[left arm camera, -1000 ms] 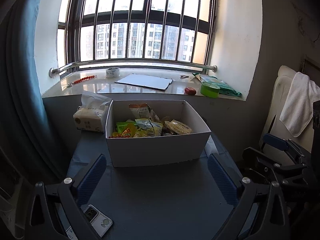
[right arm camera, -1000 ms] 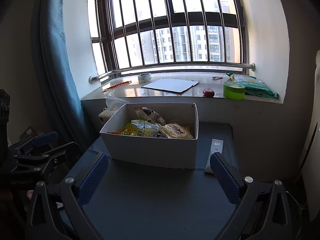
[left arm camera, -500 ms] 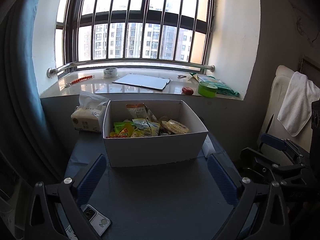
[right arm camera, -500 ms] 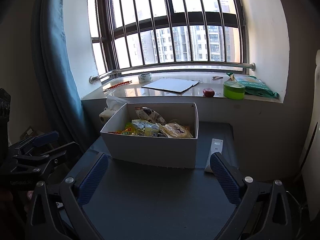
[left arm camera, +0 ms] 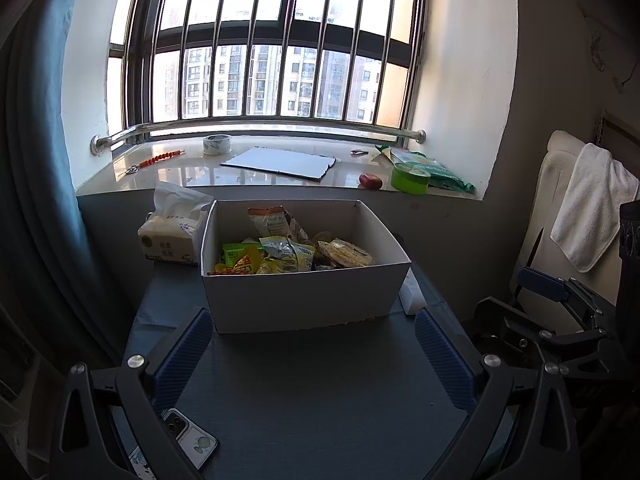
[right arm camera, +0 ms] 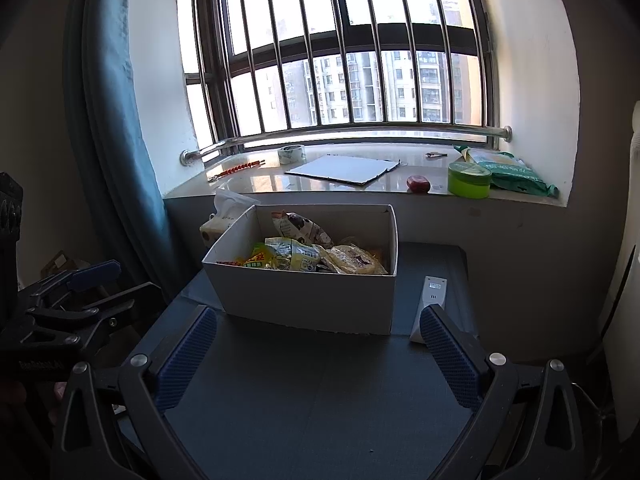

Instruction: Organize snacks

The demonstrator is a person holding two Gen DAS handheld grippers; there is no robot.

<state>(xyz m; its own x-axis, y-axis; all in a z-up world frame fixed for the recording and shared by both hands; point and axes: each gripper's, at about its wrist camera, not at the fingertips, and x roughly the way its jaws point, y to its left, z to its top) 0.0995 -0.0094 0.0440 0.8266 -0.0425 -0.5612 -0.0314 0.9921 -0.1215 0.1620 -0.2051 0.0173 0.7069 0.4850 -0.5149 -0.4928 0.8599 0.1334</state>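
Note:
A white cardboard box (left arm camera: 304,298) stands on the dark table (left arm camera: 320,400) and holds several snack packets (left arm camera: 286,254). It also shows in the right wrist view (right arm camera: 308,300), with the snack packets (right arm camera: 304,254) inside. My left gripper (left arm camera: 312,356) is open and empty, in front of the box and apart from it. My right gripper (right arm camera: 318,356) is open and empty, also short of the box. Each gripper shows at the edge of the other's view: the right one (left arm camera: 560,308), the left one (right arm camera: 76,300).
A tissue pack (left arm camera: 176,232) sits left of the box. A white remote (right arm camera: 430,300) lies right of it. A phone (left arm camera: 190,436) lies at the table's near left. The windowsill (left arm camera: 280,176) holds tape, a board, a green tub. A towel (left arm camera: 592,208) hangs on the chair at right.
The left gripper has shifted slightly, so the box sits a little lower and further left in its view. The right wrist view is unchanged.

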